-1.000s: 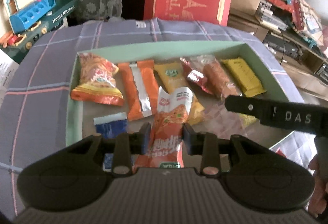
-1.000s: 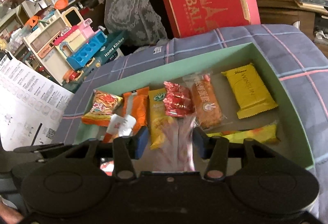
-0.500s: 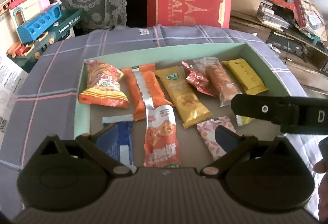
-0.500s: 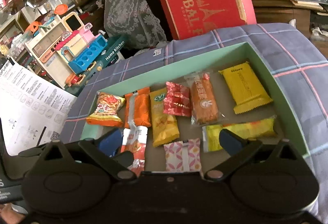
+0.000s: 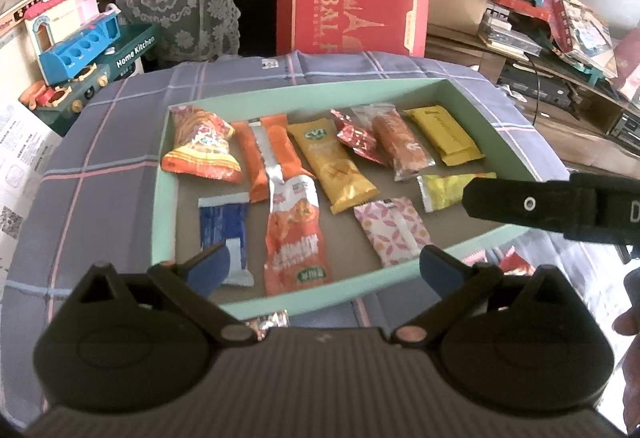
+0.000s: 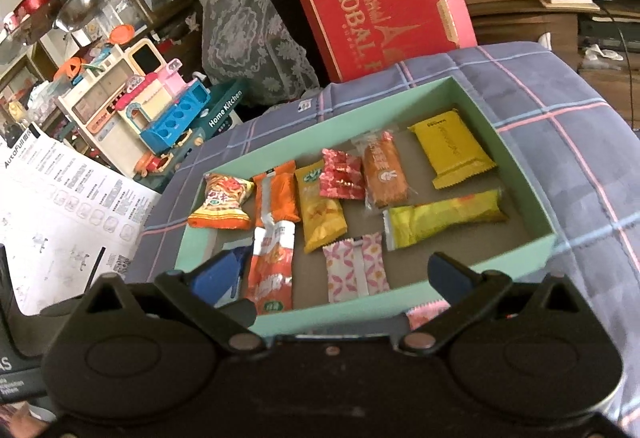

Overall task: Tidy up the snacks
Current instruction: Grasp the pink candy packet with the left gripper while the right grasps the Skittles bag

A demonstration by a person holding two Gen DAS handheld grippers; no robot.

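Mint-green shallow cardboard box (image 5: 164,197) sits on the surface under a purple plaid cloth (image 5: 100,141), acting as the sorting tray. Snacks lie flat in two rough rows so each label stays visible and none stack

Back row: orange-red crinkled chip bag (image 5: 202,149), orange foil bar (image 5: 272,149), yellow long wafer packet (image 5: 332,167), red foil packet (image 5: 356,139), brown clear-wrapped cake (image 5: 400,145), mustard-yellow square packet (image 5: 444,135). Front row: blue-and-white small packet (image 5: 224,226), orange-red long sachet (image 5: 296,238), pink-patterned white packet (image 5: 394,232), yellow-green long packet (image 6: 444,220)

Left gripper (image 5: 324,270): jaws have just been opening, now fully apart, nothing clamped; the orange-red sachet lies loose in the box between and beyond them. Right gripper (image 6: 340,274): same, jaws just opened wide, empty, with the pink packet lying flat ahead of them

Both tools sit over the box's near wall, angled down. Reads as two releases done

Silver wrapper (image 5: 266,320) and a pink packet (image 6: 428,312) lie outside the near wall, so likely more to load
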